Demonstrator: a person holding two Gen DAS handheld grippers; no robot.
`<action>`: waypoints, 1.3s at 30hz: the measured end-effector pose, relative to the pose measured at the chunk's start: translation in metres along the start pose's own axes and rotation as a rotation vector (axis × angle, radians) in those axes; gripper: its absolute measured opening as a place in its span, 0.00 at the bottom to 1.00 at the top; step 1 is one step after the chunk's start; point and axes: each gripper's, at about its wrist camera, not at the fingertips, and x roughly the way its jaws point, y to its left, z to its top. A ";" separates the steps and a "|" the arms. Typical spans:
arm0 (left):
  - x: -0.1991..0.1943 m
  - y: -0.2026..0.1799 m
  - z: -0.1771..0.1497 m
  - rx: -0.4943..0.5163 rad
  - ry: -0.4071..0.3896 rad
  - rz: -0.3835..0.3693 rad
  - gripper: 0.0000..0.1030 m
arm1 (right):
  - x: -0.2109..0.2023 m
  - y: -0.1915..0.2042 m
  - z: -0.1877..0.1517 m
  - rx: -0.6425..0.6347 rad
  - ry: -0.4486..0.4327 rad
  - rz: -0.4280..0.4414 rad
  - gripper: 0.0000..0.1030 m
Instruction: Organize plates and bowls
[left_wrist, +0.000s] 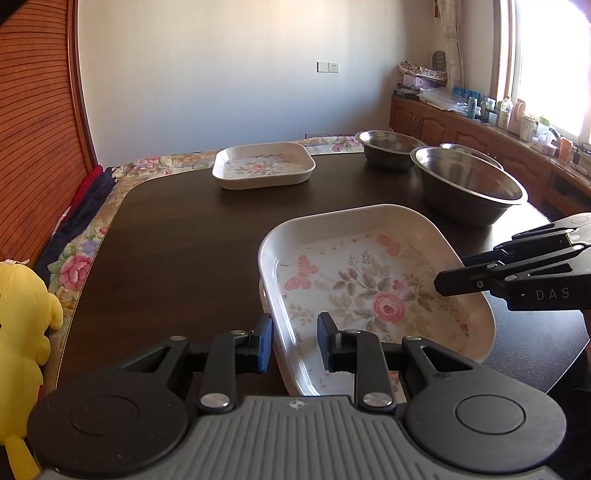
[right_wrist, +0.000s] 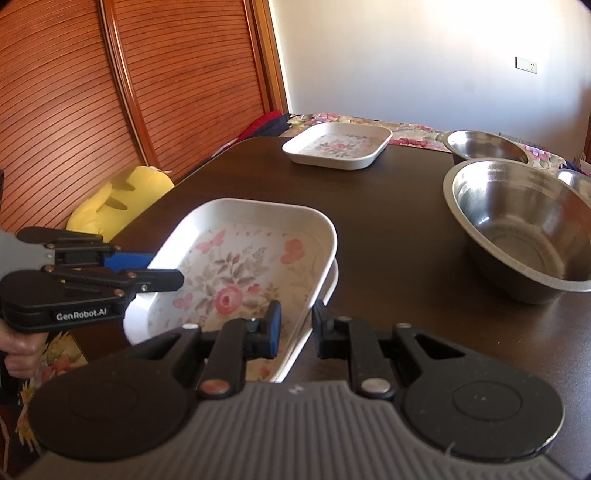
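Note:
A white square plate with a rose and butterfly print (left_wrist: 369, 258) (right_wrist: 240, 258) is nested in a second, similar plate whose rim (right_wrist: 334, 282) peeks out below it. My left gripper (left_wrist: 295, 341) is shut on the top plate's left rim, one pad outside and one inside. My right gripper (right_wrist: 297, 328) is shut on the opposite, right rim. Each gripper shows in the other's view: the right gripper (left_wrist: 452, 273), the left gripper (right_wrist: 166, 267). A third floral plate (left_wrist: 262, 166) (right_wrist: 338, 146) sits alone at the table's far side.
A large steel bowl (left_wrist: 469, 184) (right_wrist: 524, 229) stands right of the plates, with two smaller steel bowls (left_wrist: 388, 147) (left_wrist: 472, 149) behind it. The dark table (left_wrist: 177, 236) has a yellow plush toy (left_wrist: 22, 332) at its left edge, a slatted wooden door beyond.

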 end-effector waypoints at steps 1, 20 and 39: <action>0.000 0.000 0.000 -0.001 0.000 0.001 0.27 | 0.000 0.000 0.000 0.000 -0.002 -0.001 0.19; -0.001 0.000 -0.001 -0.006 -0.014 0.009 0.28 | 0.000 0.001 -0.007 -0.011 -0.037 -0.016 0.22; -0.005 0.006 0.026 -0.007 -0.081 0.017 0.60 | -0.021 -0.005 0.006 -0.023 -0.133 -0.028 0.31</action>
